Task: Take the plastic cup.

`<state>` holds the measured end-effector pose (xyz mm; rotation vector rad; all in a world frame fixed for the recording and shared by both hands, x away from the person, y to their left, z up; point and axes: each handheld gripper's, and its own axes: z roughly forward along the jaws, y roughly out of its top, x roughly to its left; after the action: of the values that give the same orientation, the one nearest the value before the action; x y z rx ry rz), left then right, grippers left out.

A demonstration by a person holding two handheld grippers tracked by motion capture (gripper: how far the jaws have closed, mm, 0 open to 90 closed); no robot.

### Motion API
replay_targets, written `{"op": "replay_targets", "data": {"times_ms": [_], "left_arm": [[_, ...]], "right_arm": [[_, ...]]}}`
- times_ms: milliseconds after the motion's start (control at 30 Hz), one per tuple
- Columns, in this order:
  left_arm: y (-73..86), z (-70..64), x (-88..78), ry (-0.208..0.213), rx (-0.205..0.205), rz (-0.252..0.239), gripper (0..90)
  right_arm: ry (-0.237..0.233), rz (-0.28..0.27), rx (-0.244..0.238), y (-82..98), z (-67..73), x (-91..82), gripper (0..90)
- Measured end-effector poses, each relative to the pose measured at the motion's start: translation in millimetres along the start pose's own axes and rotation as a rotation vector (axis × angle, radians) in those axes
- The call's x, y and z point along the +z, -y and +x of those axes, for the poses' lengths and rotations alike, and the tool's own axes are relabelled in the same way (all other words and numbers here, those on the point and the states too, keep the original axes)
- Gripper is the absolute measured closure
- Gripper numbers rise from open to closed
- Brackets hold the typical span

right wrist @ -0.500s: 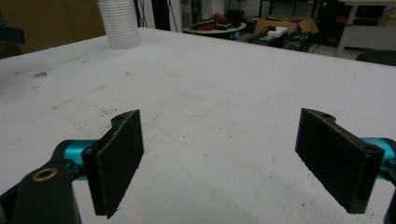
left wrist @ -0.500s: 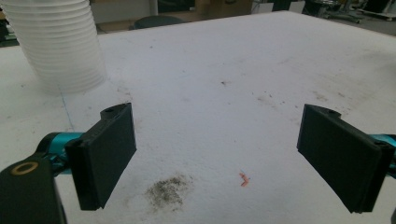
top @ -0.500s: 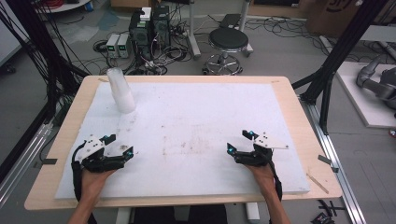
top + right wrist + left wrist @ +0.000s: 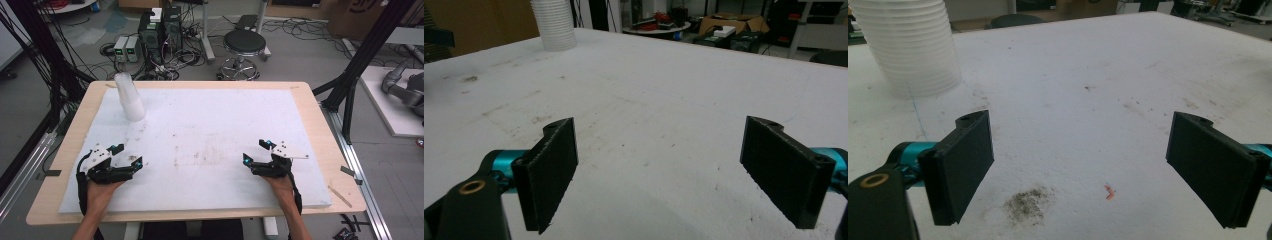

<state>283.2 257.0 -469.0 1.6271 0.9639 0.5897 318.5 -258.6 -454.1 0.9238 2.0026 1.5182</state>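
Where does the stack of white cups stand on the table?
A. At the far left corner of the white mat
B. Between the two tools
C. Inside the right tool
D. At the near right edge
A: the stack of white cups stands upside down at the far left corner of the white mat, well ahead of the left tool and apart from both tools.

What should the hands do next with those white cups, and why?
Probably move the left gripper forward toward the stack of white cups. It is the nearer gripper, its jaws are open with nothing between them, and the stack stands upright at the far left of the white mat.
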Motion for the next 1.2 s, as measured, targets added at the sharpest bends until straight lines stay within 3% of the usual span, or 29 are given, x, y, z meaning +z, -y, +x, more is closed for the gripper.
{"op": "replay_targets", "data": {"times_ms": [533, 700, 767, 933, 1067, 1100, 1200], "left_arm": [[-1.0, 0.5, 0.3, -0.019, -0.009, 0.010, 11.5], [-8.0, 1.3, -2.2, -0.030, -0.008, -0.010, 11.5], [-18.6, 4.5, -4.9, -0.039, 0.013, -0.026, 11.5], [-37.7, 12.6, -8.5, -0.055, 0.008, -0.041, 11.5], [-70.9, 23.7, -9.8, -0.081, 0.029, -0.062, 11.4], [-70.9, 23.7, -9.8, -0.081, 0.029, -0.062, 11.4], [-91.1, 32.0, -9.2, -0.091, 0.033, -0.068, 11.4]], "right_arm": [[-0.010, 0.009, 0.010, -0.4, -0.5, 0.7, 15.2], [-0.011, 0.009, 0.008, -0.3, -0.5, 0.9, 15.2], [-0.012, 0.015, 0.005, -0.5, -0.4, 1.2, 15.2], [-0.014, 0.016, 0.011, -0.6, -0.6, 1.5, 15.2], [-0.014, 0.015, 0.008, -0.6, -0.6, 1.4, 15.2], [-0.012, 0.015, 0.007, -0.5, -0.5, 1.5, 15.2], [-0.011, 0.015, 0.005, -0.6, -0.4, 1.5, 15.2]]}}
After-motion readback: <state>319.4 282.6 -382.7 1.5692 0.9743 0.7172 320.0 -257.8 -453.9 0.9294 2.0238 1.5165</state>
